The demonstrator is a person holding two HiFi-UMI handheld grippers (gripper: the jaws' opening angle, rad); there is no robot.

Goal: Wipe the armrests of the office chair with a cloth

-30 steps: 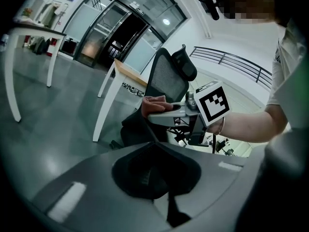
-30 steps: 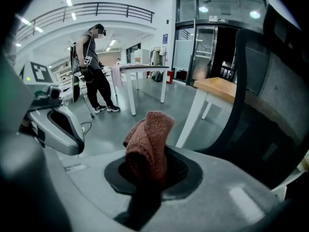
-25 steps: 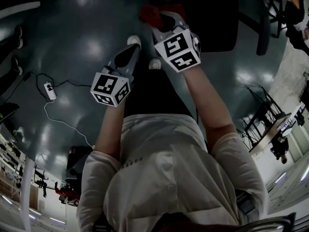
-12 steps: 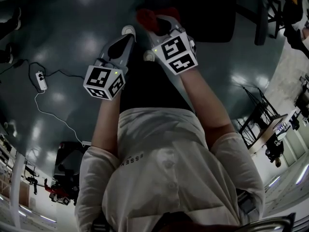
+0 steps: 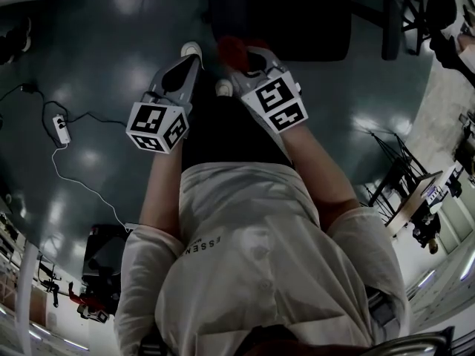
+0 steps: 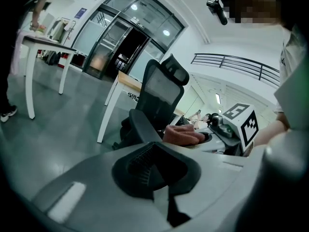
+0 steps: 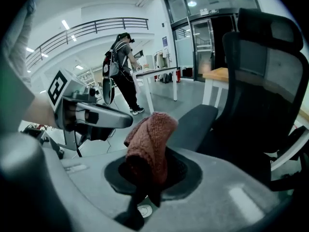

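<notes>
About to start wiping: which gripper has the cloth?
The right gripper: the reddish cloth is clamped between its jaws. The left gripper is shut with nothing in it.

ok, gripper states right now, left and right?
left gripper: shut, empty.
right gripper: shut on the cloth.

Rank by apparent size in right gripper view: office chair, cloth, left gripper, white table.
1. office chair, fills the right side.
2. left gripper and cloth: look alike, both near the camera, so unranked.
3. white table, far behind, smallest.
</notes>
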